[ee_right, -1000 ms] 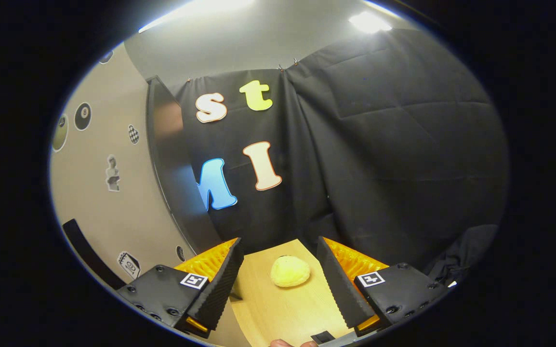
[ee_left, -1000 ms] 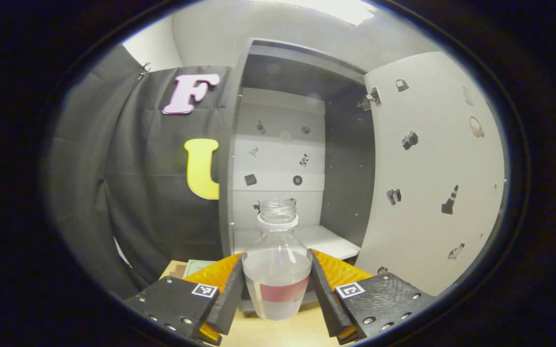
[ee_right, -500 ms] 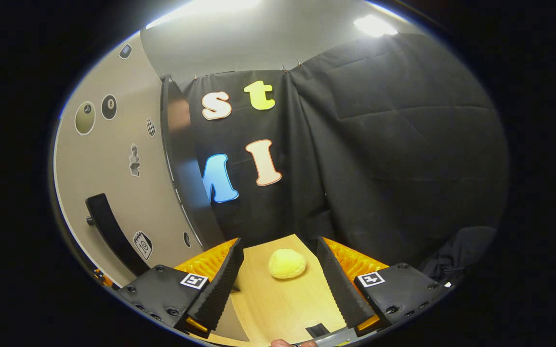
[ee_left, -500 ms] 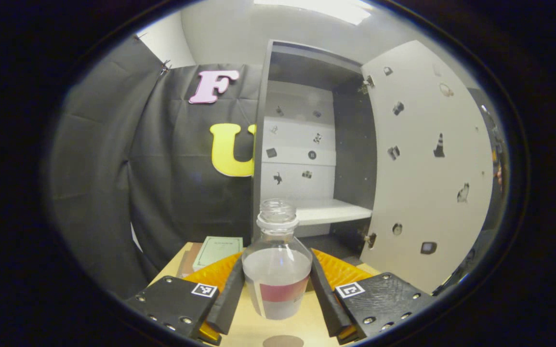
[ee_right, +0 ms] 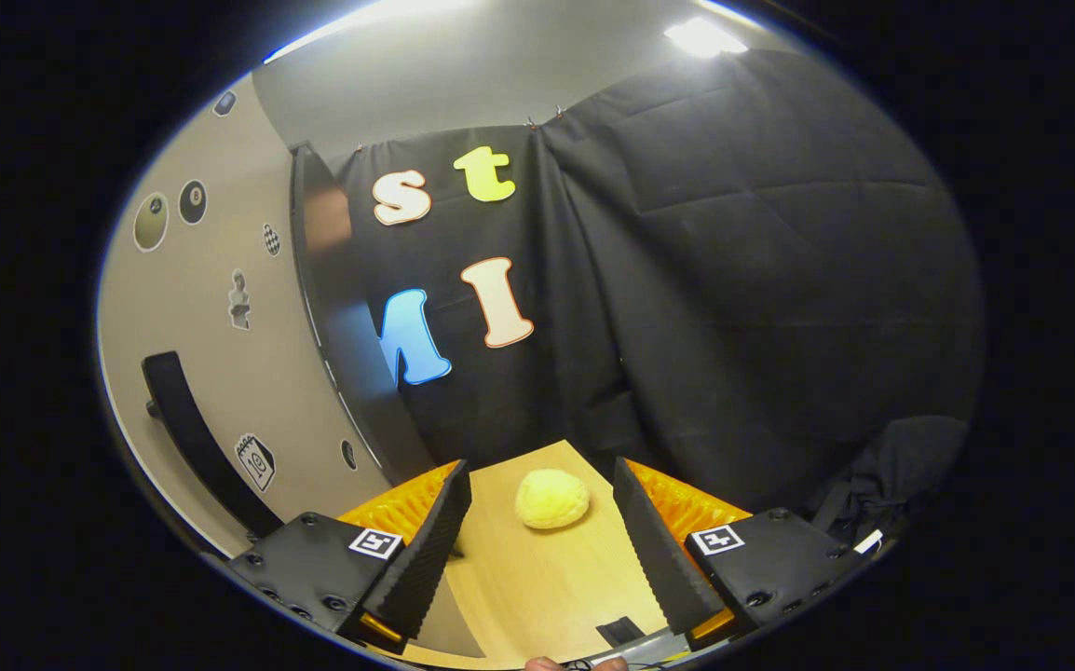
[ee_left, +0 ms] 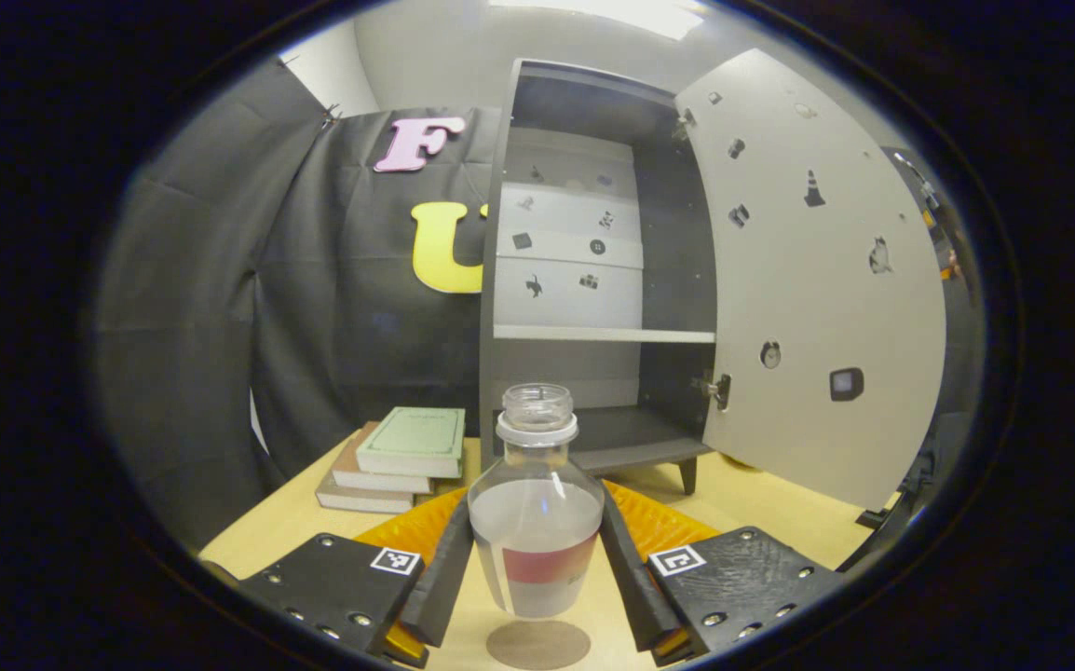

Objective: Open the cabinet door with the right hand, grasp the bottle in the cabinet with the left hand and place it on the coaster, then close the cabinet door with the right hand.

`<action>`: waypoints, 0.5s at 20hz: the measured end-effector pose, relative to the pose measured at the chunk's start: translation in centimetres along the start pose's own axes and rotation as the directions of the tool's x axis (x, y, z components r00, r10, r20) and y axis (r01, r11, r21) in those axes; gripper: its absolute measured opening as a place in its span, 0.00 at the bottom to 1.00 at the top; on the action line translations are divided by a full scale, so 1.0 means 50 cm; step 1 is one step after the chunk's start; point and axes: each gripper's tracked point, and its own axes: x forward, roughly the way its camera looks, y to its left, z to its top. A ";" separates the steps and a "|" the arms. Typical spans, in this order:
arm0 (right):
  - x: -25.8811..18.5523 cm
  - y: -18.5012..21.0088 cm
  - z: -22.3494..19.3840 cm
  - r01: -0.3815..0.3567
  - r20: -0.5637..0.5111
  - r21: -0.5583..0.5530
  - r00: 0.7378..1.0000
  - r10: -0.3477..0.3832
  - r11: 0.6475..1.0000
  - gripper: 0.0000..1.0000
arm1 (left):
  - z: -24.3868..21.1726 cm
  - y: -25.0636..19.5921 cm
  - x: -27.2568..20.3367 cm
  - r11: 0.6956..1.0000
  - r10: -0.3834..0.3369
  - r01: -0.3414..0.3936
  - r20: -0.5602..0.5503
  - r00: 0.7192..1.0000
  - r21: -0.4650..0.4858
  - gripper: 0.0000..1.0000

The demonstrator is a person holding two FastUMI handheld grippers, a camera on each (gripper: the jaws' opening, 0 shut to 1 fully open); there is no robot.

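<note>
The left tool has its 2 fingers clamped on the body of the clear, uncapped bottle, which hangs upright just above the round coaster at the near edge of the table. To place it well, lower it straight down, keep it level so the liquid stays in, and centre the base on the coaster before releasing. The right tool is wide open and empty beside the open cabinet door, near its black handle.

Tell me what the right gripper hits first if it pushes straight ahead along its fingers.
Probably the yellow sponge-like lump on the table, lying ahead between the open right gripper fingers; beyond it hangs the black cloth. Depth is unclear.
</note>
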 end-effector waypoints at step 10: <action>0.021 -0.022 -0.067 0.042 -0.075 -0.020 0.996 -0.043 0.999 0.97 | -0.166 -0.028 -0.013 0.998 -0.004 0.007 -0.055 0.998 0.057 0.74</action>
